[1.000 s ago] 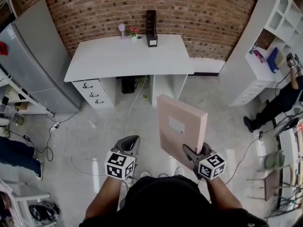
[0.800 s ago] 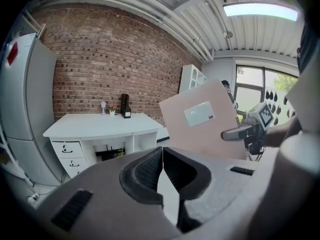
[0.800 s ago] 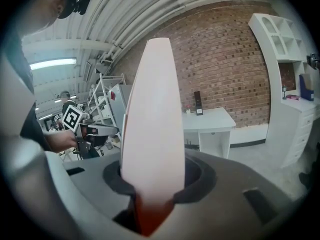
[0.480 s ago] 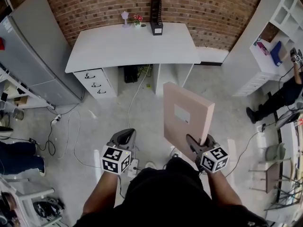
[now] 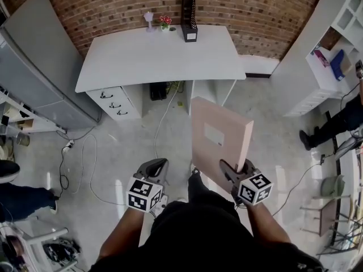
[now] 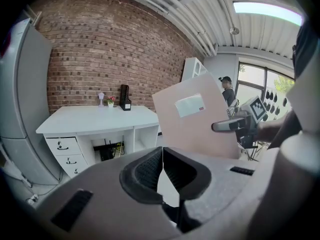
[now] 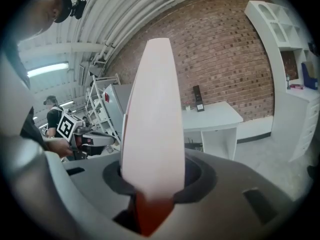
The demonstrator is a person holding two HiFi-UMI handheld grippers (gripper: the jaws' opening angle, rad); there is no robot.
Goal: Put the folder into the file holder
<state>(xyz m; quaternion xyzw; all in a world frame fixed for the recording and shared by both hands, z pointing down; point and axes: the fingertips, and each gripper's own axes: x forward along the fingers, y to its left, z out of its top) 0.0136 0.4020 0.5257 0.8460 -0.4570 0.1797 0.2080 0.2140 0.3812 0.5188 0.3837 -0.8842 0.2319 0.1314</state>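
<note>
1 white counter [image 5: 153, 55] sits against the brick wall [image 5: 255, 10], well ahead of the person. The pink folder [image 5: 218, 137] is up in the air over the floor, standing on edge and well short of the counter. The black holder [image 5: 189, 18] stands upright at the counter's back edge. The right tool [image 5: 233, 173] is clamped on the folder's lower corner. The left tool [image 5: 154, 169] is empty, its 2 jaws closed together, just left of the folder.

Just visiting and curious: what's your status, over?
Right gripper shut on folder. Left gripper shut, empty. Holder on desk ahead; only floor between.
</note>
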